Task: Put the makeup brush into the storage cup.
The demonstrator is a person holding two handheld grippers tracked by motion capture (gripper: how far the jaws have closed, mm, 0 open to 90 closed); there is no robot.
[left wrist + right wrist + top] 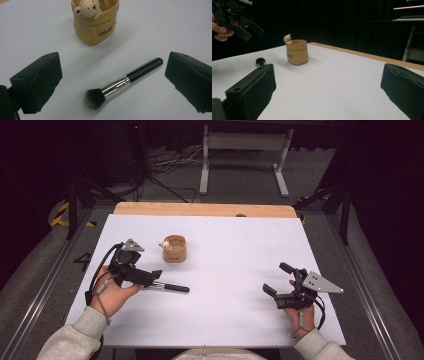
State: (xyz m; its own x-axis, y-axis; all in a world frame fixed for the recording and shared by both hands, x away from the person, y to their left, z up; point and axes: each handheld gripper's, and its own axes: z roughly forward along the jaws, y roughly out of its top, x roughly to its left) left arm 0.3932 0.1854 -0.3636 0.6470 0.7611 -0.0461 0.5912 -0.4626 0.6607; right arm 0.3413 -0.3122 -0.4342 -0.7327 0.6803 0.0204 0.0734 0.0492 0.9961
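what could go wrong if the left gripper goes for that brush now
1. The makeup brush lies flat on the white table, round handle and all; closing the open left gripper on it could roll it or let it slip out.
2. The tan bear pot stands just beyond; a high, careless lift might knock it over.

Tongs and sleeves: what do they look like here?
Both tongs are black, each with two blocky padded jaws. The left tongs and right tongs each carry a grey three-cornered plate and trail a dark cable. The person wears light grey sleeves.
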